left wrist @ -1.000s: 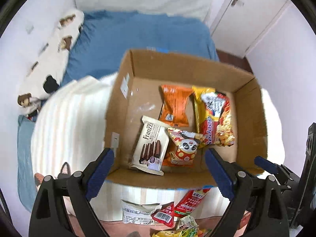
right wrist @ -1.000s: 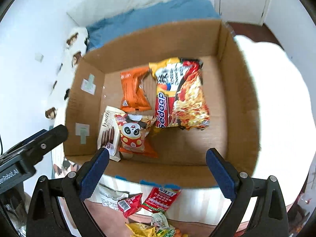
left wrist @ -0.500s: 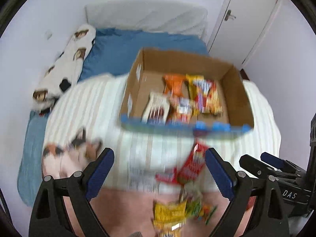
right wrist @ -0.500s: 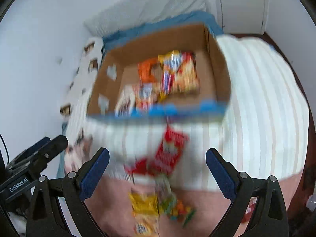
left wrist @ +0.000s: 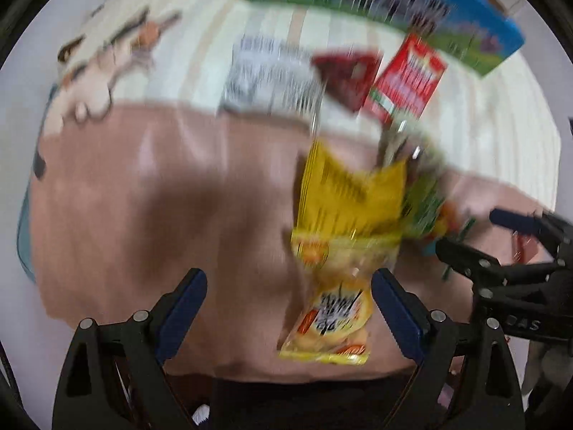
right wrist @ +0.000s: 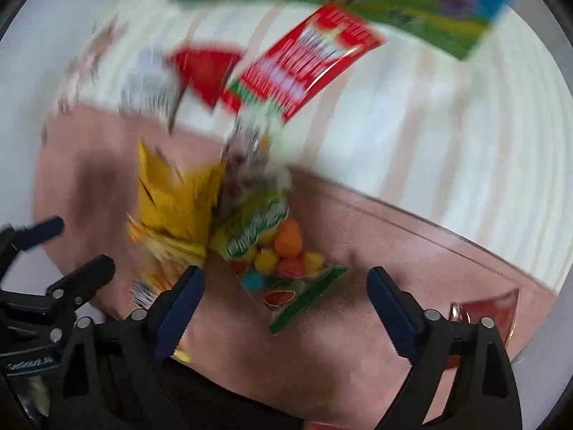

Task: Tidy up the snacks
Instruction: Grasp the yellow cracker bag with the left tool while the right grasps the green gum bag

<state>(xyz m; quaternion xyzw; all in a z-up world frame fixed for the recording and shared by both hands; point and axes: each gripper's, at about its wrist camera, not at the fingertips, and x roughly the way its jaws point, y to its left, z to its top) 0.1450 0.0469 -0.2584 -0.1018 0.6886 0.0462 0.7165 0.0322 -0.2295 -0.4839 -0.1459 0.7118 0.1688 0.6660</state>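
A: Left gripper (left wrist: 288,313) is hanging wide open, empty. Right gripper (right wrist: 284,306) is likewise spread, gripping nothing.

B: The target?

A: Yellow snack bag (left wrist: 340,251) is lying just ahead of the left one, nearer its right finger, long axis running away from it. Candy bag (right wrist: 275,251) is sitting between the right fingers (right wrist: 179,297).

B: Clearance?

A: Pink cloth (left wrist: 161,197) leftward is offering open room; other packets are crowding beyond.

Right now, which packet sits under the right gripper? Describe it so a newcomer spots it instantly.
Start at the pink blanket on the near part of the bed, below the striped cover. In the loose pile there, the candy bag lies between the open fingers of the right gripper, beside the yellow packet. Only it has a clear window showing round multicoloured sweets and a green edge.
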